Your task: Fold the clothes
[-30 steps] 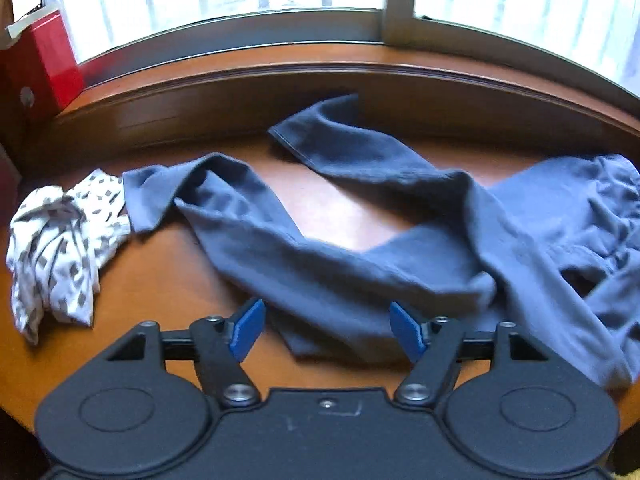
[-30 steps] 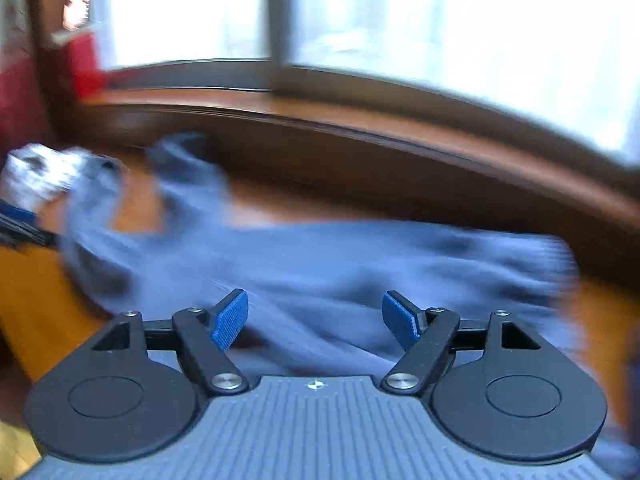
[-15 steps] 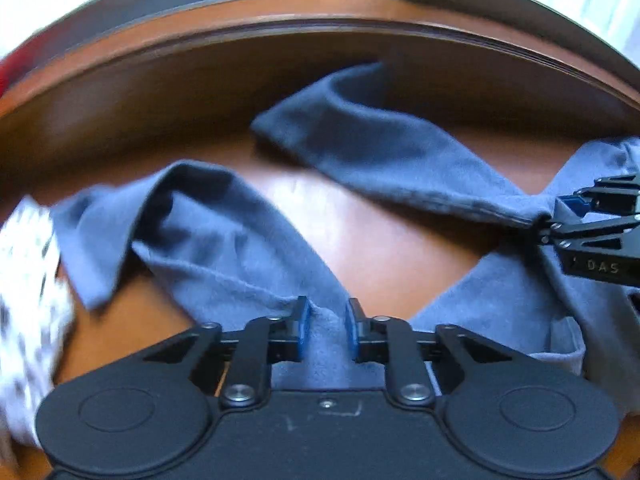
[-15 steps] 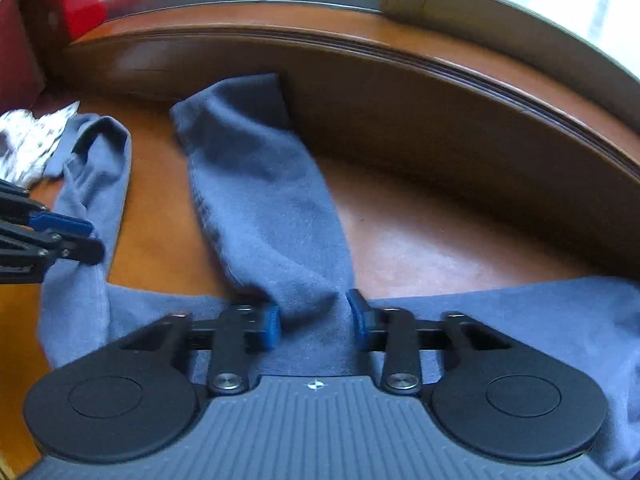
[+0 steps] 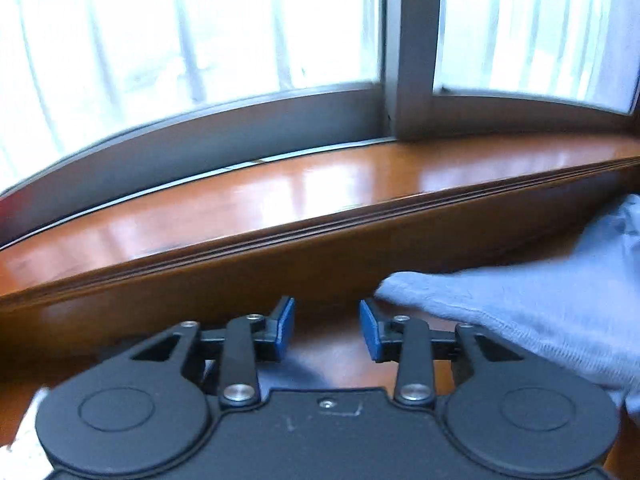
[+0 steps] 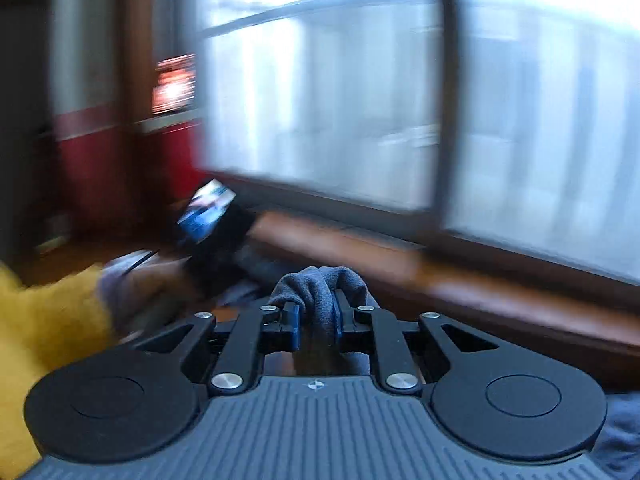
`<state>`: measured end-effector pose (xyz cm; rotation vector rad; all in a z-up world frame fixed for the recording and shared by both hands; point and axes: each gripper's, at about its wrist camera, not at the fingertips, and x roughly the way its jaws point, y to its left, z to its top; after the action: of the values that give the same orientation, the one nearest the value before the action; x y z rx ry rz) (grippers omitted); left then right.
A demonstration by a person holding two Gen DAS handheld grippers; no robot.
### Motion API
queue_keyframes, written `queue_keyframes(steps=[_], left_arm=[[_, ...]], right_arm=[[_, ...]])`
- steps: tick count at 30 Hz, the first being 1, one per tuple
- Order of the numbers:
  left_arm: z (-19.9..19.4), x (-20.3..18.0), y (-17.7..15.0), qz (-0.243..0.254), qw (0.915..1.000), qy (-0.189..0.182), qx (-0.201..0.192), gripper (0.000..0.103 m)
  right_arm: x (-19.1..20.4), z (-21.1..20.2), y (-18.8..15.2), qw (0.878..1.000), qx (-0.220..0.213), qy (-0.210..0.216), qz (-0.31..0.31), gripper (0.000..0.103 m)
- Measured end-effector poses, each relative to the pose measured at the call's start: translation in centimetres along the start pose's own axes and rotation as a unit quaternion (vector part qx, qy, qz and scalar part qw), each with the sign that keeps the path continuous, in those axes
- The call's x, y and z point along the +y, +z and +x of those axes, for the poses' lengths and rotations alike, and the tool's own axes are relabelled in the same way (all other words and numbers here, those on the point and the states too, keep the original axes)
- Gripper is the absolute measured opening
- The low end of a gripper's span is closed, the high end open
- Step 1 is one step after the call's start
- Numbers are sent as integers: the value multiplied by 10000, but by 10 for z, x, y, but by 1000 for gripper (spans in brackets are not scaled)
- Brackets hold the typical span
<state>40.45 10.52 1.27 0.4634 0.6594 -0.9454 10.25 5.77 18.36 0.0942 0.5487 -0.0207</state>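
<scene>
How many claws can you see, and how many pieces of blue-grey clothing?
Claws: 2 (left claw open, right claw shut on the clothing)
Blue-grey clothing: 1
Total: 3

Left tongs [image 5: 326, 330] gape empty beside blue garment [image 5: 540, 312], facing the wooden windowsill [image 5: 280, 196].

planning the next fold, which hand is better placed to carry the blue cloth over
Right. The right tool is shut on a bunch of the blue cloth, while the left tool is open and holds nothing.
</scene>
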Motion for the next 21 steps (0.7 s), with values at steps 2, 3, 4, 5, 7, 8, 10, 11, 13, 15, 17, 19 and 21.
queue_keyframes(steps=[2, 3, 4, 5, 7, 8, 10, 11, 13, 15, 17, 19, 21], left_arm=[[-29, 8, -19, 31, 9999, 126, -84, 37], [-43, 10, -28, 54, 9997, 202, -106, 42], [-56, 13, -38, 78, 9995, 278, -128, 46], [-68, 14, -47, 99, 9992, 354, -137, 46], [-82, 10, -61, 139, 9986, 493, -93, 46], [-90, 7, -69, 187, 9984, 522, -84, 47], [-98, 2, -81, 210, 9986, 475, -28, 51], [-99, -2, -87, 194, 9989, 419, 32, 52], [-98, -12, -95, 146, 9993, 275, 197, 52], [-93, -24, -99, 155, 9993, 106, 309, 52], [-89, -40, -103, 202, 9990, -23, 400, 53], [-85, -57, -106, 349, 9983, -18, 469, 53], [-82, -75, -109, 467, 9975, 14, 521, 53]], right_arm=[[25, -4, -10, 9983, 163, 553, -123, 20], [38, -7, -15, 9961, 244, 830, -185, 22], [45, 8, -28, 9928, 587, 1027, -162, 30], [52, 27, -43, 9890, 1061, 1007, -205, 37], [65, 57, -70, 9785, 1844, 829, -407, 50], [69, 62, -78, 9757, 2002, 680, -581, 50], [71, 56, -86, 9741, 2015, 574, -848, 54], [66, 47, -85, 9757, 1927, 566, -879, 64], [48, 26, -84, 9814, 1710, 396, -778, 76], [24, 9, -83, 9871, 1496, 87, -565, 77], [-5, -4, -83, 9894, 1391, -288, -294, 78], [-38, -16, -85, 9878, 1354, -755, -131, 78], [-68, -8, -84, 9833, 1372, -1162, -284, 78]])
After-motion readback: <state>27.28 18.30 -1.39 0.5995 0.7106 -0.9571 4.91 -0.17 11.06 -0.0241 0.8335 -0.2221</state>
